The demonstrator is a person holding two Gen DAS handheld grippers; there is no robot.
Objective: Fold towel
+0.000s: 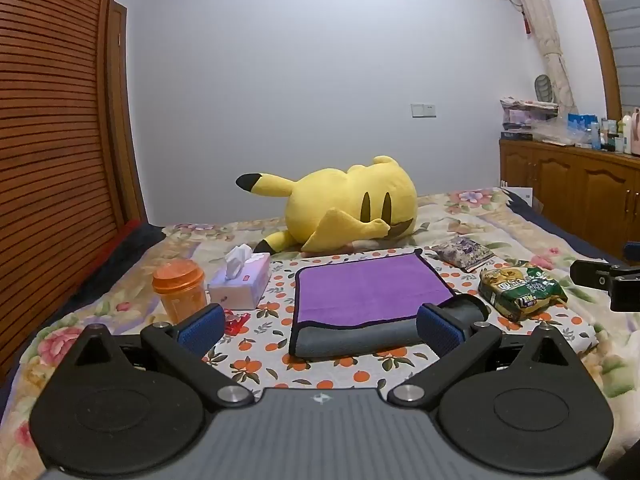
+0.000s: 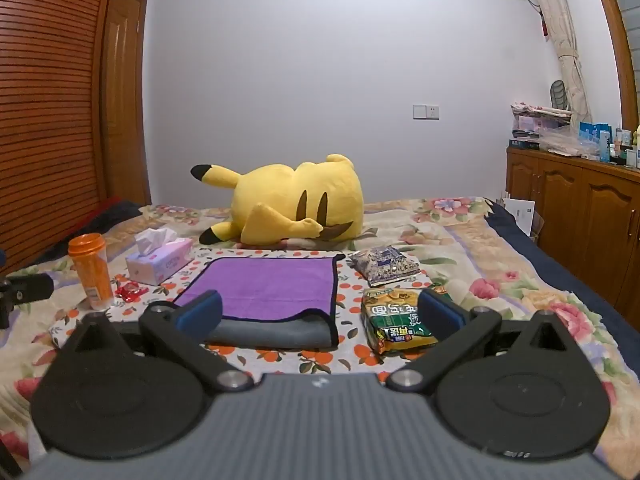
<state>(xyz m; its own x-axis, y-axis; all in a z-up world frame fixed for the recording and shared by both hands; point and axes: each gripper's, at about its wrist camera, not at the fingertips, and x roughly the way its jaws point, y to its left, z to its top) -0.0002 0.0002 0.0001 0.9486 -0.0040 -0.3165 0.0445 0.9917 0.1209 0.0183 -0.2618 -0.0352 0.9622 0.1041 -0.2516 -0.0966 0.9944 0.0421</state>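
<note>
Hovering: left claw point(image 1: 320, 326) and right claw point(image 2: 320, 314) both spread apart, empty, above near edge of purple-and-grey microfibre towel point(image 1: 368, 296) lying on bed's orange-print cloth point(image 1: 280, 300). One fold apparently laid; next move likely needs both claws pinching corners.

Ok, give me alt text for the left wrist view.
A purple towel, near edge folded over showing grey, lies on a bed before the open left gripper. An orange cup and tissue box sit left, snack bags right.

Towel point(image 1: 370, 286) between tissue box point(image 1: 240, 282) and noodle packet point(image 1: 520, 290)
</note>
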